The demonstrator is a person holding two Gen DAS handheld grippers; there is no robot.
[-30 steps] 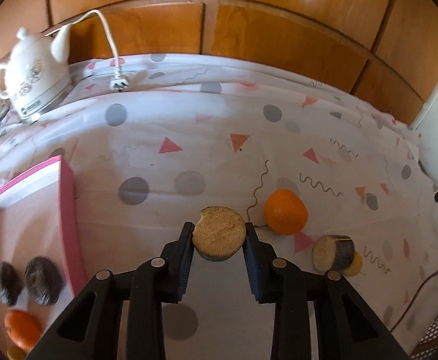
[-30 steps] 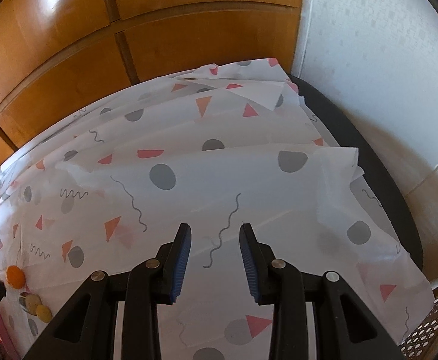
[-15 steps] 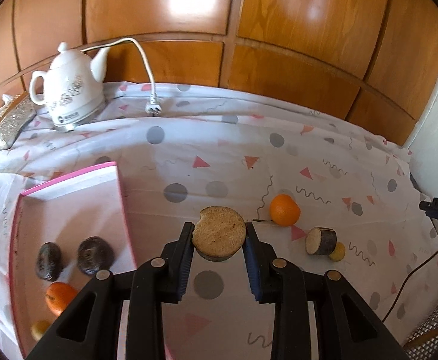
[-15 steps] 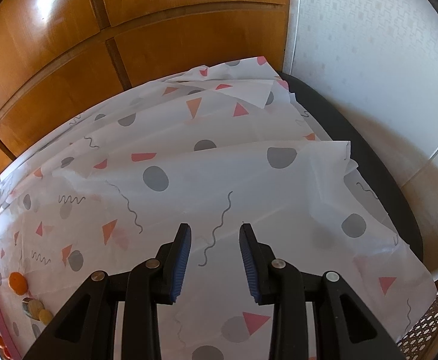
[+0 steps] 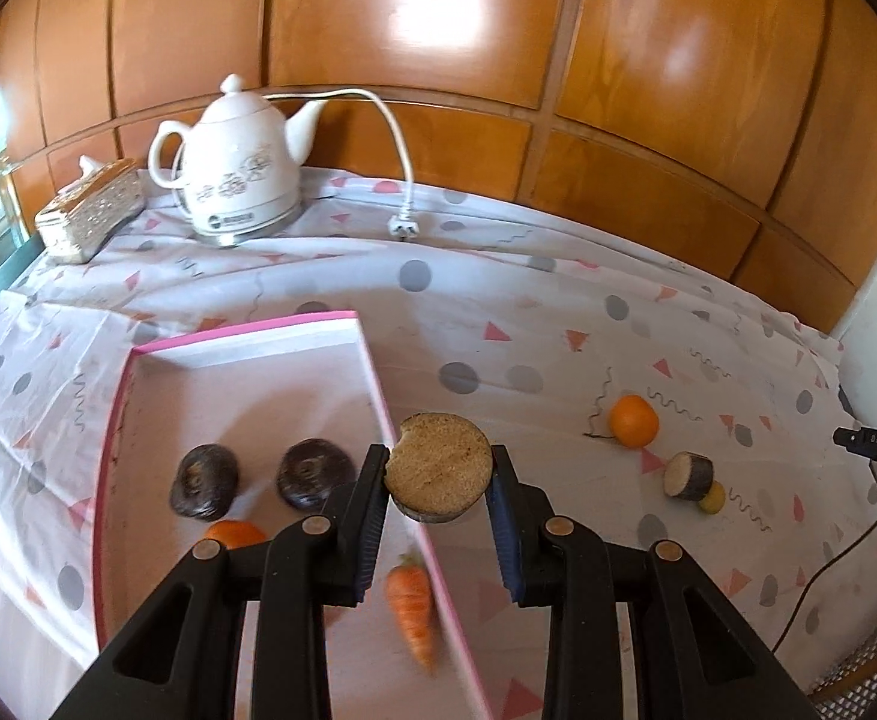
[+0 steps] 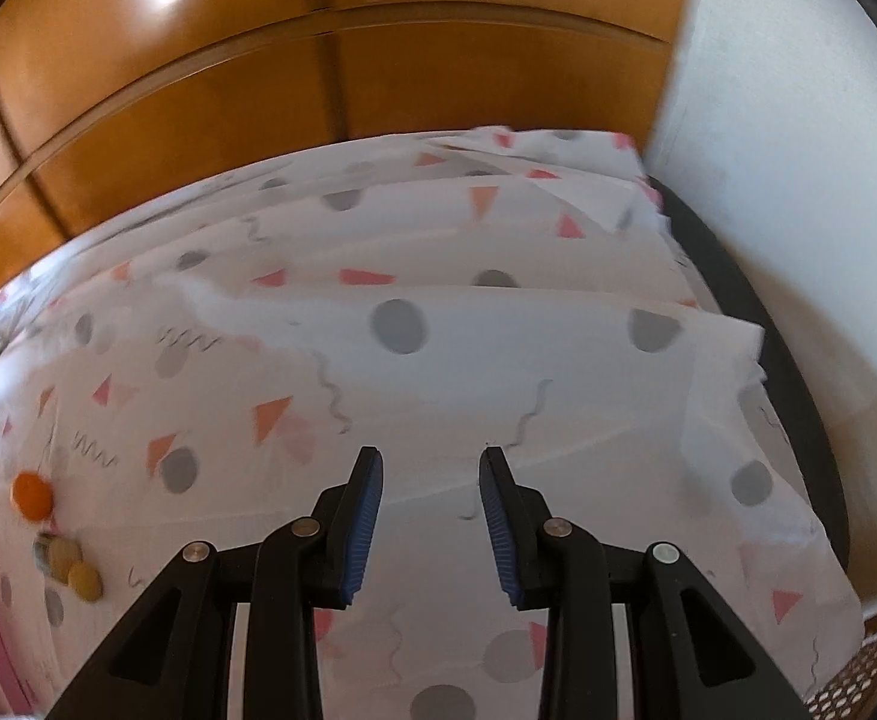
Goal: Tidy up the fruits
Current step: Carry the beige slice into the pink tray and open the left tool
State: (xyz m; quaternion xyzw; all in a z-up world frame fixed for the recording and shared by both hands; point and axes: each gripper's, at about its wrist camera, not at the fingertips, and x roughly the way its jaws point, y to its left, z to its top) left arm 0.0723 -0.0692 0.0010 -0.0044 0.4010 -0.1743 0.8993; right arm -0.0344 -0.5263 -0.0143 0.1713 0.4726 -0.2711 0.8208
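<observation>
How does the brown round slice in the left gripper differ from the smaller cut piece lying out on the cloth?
The held slice is clamped between the left gripper pads, above the pink tray edge; the small cut piece rests on the tablecloth, touching a small yellow fruit. The held slice looks wider and flatter, the small one stubbier. The held slice has a notch in its rim; the small one shows none. Both have a pale cut face and dark rind.

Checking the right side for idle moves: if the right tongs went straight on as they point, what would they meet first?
Likely only the patterned tablecloth. The right tongs hold nothing, and no fruit lies ahead; depth is hard to judge.
</observation>
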